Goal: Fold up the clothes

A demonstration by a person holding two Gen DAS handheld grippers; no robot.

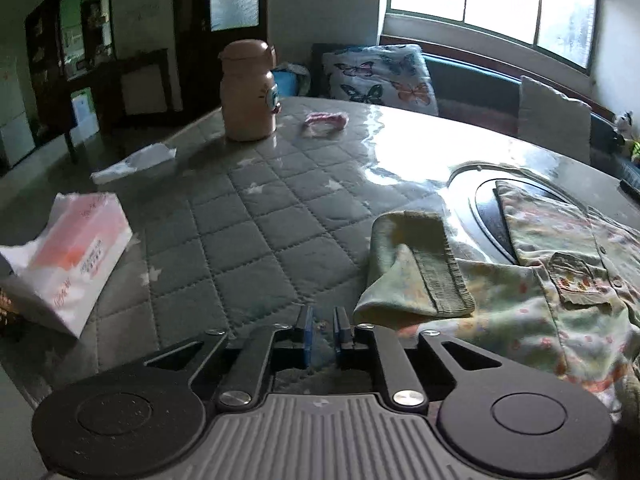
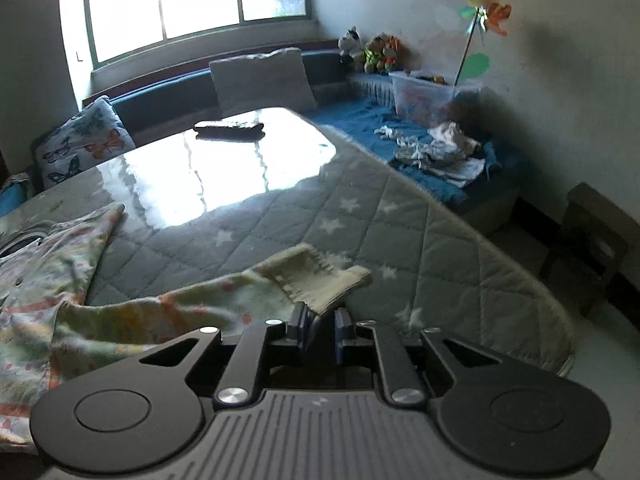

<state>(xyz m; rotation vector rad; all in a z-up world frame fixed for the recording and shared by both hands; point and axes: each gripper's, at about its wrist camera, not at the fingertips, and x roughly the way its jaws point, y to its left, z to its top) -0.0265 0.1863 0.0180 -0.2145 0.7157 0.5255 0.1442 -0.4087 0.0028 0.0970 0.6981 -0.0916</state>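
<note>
Pale floral shirt [image 1: 532,304] lies rumpled; left tool [image 1: 322,330] slightly parted, right tool [image 2: 322,330] pinches its cuff [image 2: 320,280].

— What's the shirt [image 1: 532,312] like?

— Pale green, printed with small orange and yellow shapes, with a buttoned chest pocket [image 1: 578,280]. It lies spread on the quilted table cover [image 1: 240,216].

— And the sleeves?

— One sleeve [image 1: 416,264] is folded back, its ribbed cuff [image 1: 440,260] turned upward. The other sleeve [image 2: 192,308] stretches out, its cuff [image 2: 320,276] lifted slightly off the cover.
</note>
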